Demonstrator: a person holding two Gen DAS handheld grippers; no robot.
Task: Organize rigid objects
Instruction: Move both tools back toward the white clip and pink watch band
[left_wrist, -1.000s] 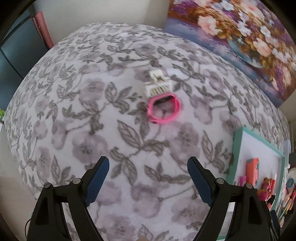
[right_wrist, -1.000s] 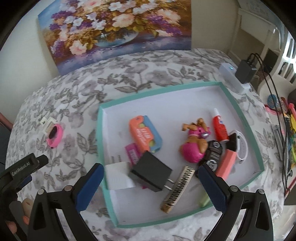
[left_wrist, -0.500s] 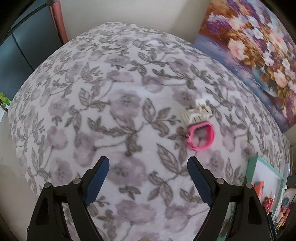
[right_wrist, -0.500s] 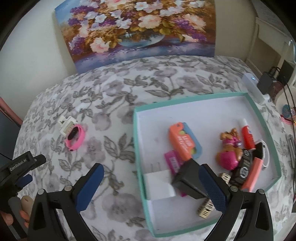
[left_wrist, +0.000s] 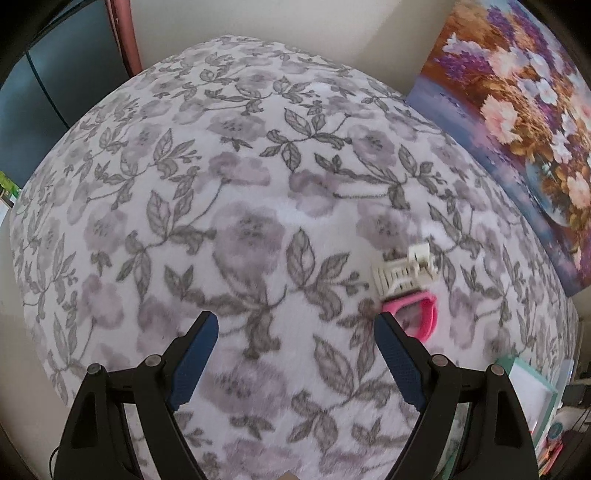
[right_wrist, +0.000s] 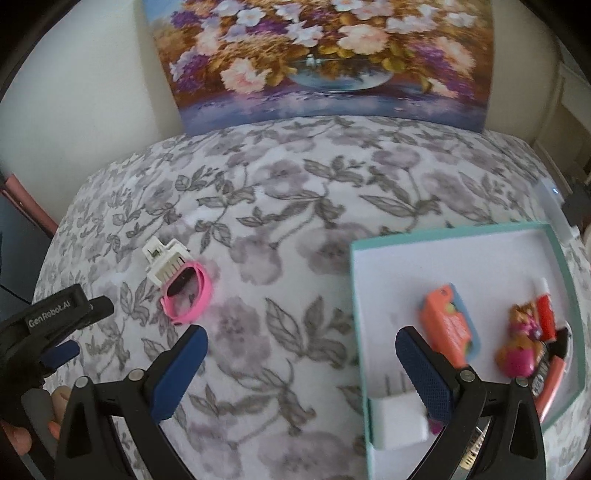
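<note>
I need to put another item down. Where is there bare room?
Free: the far half of the teal tray, and the floral blanket between it and the pink watch. Crowded: the tray's near right corner, around the orange case and pink toy.

Domestic room, evidently a home. A soft floral-printed cover (right_wrist: 295, 206) lies over the work surface. A large painting of flowers in a vase (right_wrist: 325, 55) leans against a plain wall. A teal-rimmed tray (right_wrist: 565, 266) holds a toy figure (right_wrist: 517, 350) and household oddments.
</note>
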